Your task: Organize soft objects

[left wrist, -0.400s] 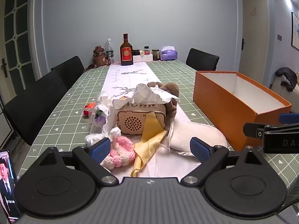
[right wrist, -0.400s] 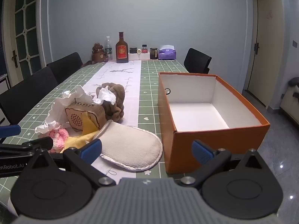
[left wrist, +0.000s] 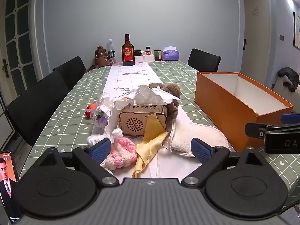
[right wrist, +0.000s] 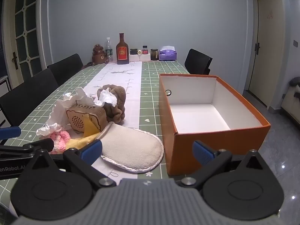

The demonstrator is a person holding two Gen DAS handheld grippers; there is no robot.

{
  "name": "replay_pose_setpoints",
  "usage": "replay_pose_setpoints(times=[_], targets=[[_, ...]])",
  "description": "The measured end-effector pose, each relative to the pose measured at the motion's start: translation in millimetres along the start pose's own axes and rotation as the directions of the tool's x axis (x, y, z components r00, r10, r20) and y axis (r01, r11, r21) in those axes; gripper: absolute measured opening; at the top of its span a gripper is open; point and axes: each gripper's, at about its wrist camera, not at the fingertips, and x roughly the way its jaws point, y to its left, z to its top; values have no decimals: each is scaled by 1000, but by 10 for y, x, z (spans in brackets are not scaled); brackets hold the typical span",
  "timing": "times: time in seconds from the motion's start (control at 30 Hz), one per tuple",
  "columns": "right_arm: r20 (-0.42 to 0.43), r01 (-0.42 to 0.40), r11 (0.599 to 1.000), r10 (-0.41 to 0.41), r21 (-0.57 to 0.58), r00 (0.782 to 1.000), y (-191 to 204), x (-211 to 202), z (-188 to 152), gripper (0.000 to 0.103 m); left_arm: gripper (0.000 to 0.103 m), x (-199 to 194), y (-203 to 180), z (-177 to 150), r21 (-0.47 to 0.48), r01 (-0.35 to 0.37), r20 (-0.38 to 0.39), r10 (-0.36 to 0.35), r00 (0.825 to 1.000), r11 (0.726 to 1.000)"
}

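Both claws spread, holding nothing. Left gripper (left wrist: 151, 148) faces the pile: pink knit (left wrist: 122, 151) just ahead by its left finger, yellow cloth (left wrist: 150, 146) dead ahead. Mitt (right wrist: 131, 150) lies ahead-left of right gripper (right wrist: 148, 150), long axis slanting away leftward; box (right wrist: 215, 144) ahead-right. Left claw looks nearer the knit.

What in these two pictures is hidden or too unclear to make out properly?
- Brown plush: left wrist view, mostly hidden behind the wooden speaker box and crumpled white paper.
- Small red and purple items: left wrist view, wrapped in clear plastic, unidentifiable.
- Bottle label: right wrist view, too small to read.
- Phone: left wrist view, cut off by the left edge.
- Orange box floor: left wrist view, hidden by its near wall.
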Motion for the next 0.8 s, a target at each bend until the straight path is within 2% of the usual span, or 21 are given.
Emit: replay_pose_setpoints(times=[0.8], targets=[[-30,-6,1000,6,3,1000,21,75,-18,100,103,-8,15,-10,-7,-12,-17,12,1000,1000]])
